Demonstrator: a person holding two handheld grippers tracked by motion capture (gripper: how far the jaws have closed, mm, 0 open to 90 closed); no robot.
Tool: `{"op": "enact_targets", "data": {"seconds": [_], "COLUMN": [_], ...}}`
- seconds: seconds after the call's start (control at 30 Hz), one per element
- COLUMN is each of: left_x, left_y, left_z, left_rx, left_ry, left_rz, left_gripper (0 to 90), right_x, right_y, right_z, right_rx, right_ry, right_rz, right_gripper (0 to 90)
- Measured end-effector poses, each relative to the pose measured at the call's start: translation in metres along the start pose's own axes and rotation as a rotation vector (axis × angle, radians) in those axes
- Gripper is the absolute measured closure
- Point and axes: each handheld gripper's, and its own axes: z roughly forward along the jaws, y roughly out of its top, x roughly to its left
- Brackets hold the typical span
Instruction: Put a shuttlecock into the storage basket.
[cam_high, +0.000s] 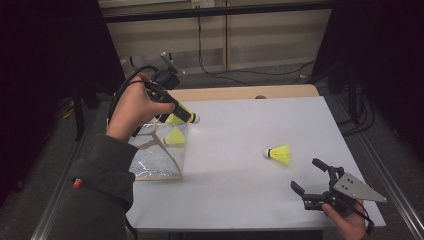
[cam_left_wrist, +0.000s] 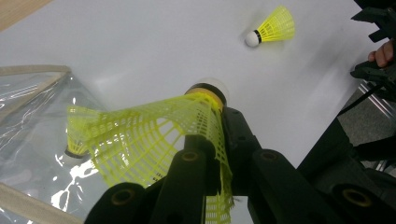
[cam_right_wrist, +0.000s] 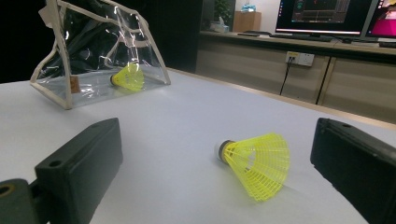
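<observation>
Down at the near right corner, the right gripper (cam_high: 306, 192) is waiting with its jaws wide apart and nothing in them, close to the table (cam_high: 240, 210) edge. Just past it, one loose birdie (cam_high: 279, 153) is lying with lots of bare room around. Farther left, the left gripper (cam_high: 186, 117) is squeezing a held birdie (cam_left_wrist: 154, 140) above the clear bag (cam_high: 157, 162), where one bagged birdie (cam_high: 175, 136) is already sitting.

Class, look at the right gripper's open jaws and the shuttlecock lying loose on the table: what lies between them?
Bare white table between right gripper and shuttlecock, in the right gripper view.
</observation>
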Motion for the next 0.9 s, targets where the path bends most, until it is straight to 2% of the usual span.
{"op": "enact_targets", "data": {"seconds": [0.9], "left_x": [0.013], "left_y": [-0.004], "left_z": [-0.014], "left_rx": [-0.017], "left_ry": [0.040], "left_rz": [-0.034], "left_gripper": [86.9], "right_x": [0.000], "right_y": [0.000], "right_z": [0.000], "right_rx": [-0.001], "right_ry": [0.000], "right_rz": [0.002], "right_gripper": [2.0]}}
